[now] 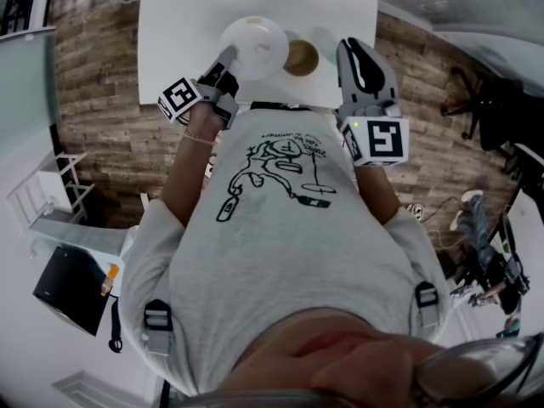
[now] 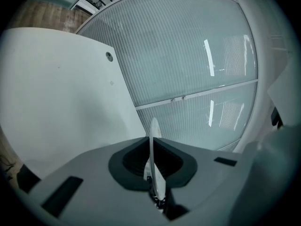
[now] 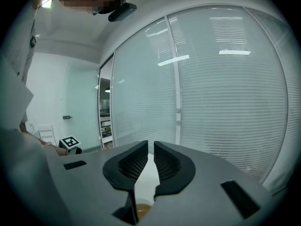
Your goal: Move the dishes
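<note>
white plate (image 1: 253, 48) rim clamped in left tool (image 1: 229, 56); right tool (image 1: 354, 48) nearly closed, empty, beside brown bowl (image 1: 301, 57).

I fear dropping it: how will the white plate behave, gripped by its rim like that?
The white plate looks stiff and glossy, so probably slippery and breakable. The left gripper pinches only its thin rim, so its weight likely levers against the jaws and it may tilt.

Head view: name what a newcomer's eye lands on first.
The white plate stands out first, pinched by its rim in the left gripper over the white table at the top of the picture. Next come the small brown bowl on the table beside it, and the right gripper, empty with jaws almost together, near the table's front edge.
</note>
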The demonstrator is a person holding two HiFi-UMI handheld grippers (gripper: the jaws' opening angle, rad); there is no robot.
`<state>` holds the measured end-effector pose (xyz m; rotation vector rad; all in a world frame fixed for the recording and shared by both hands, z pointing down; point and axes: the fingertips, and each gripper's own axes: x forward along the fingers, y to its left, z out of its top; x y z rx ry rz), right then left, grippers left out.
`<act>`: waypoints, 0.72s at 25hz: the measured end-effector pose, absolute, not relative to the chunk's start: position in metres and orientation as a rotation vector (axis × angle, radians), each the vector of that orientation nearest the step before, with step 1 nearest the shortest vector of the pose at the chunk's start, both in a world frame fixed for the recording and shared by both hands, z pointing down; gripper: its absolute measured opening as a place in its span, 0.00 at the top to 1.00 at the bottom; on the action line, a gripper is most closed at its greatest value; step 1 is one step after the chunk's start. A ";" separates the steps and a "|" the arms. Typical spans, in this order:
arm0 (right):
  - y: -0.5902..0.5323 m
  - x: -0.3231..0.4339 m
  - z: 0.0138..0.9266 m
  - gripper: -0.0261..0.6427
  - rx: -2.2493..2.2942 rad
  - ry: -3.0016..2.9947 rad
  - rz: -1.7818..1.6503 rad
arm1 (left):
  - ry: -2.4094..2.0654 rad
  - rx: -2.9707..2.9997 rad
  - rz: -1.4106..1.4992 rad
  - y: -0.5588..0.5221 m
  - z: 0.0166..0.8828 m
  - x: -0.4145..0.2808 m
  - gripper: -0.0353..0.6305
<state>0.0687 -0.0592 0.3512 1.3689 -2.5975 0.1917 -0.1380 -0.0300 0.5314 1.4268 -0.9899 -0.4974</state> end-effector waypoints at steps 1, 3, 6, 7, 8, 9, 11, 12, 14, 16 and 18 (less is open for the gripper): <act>-0.059 0.069 0.350 0.87 1.369 -2.600 0.192 | -0.996 1.424 -0.492 -0.030 0.537 -0.140 0.92; -0.058 0.069 0.350 0.87 1.369 -2.602 0.192 | -1.013 1.409 -0.477 -0.029 0.548 -0.143 0.92; -0.059 0.070 0.352 0.87 1.365 -2.605 0.197 | -1.038 1.398 -0.457 -0.029 0.569 -0.149 0.92; -0.060 0.070 0.353 0.87 1.365 -2.606 0.200 | -1.045 1.399 -0.449 -0.030 0.575 -0.150 0.92; -0.061 0.071 0.353 0.87 1.366 -2.606 0.202 | -1.049 1.401 -0.440 -0.030 0.580 -0.151 0.92; -0.062 0.071 0.353 0.87 1.369 -2.607 0.204 | -1.051 1.404 -0.431 -0.031 0.585 -0.152 0.92; -0.062 0.071 0.352 0.87 1.375 -2.611 0.210 | -1.054 1.402 -0.417 -0.033 0.595 -0.153 0.92; -0.063 0.070 0.351 0.87 1.376 -2.613 0.211 | -1.057 1.398 -0.412 -0.033 0.601 -0.155 0.92; -0.063 0.070 0.349 0.87 1.375 -2.617 0.210 | -1.060 1.395 -0.401 -0.033 0.612 -0.156 0.92; -0.063 0.070 0.348 0.87 1.374 -2.618 0.204 | -1.060 1.397 -0.387 -0.033 0.624 -0.157 0.92; -0.064 0.071 0.350 0.87 1.375 -2.613 0.204 | -1.059 1.387 -0.379 -0.032 0.638 -0.159 0.92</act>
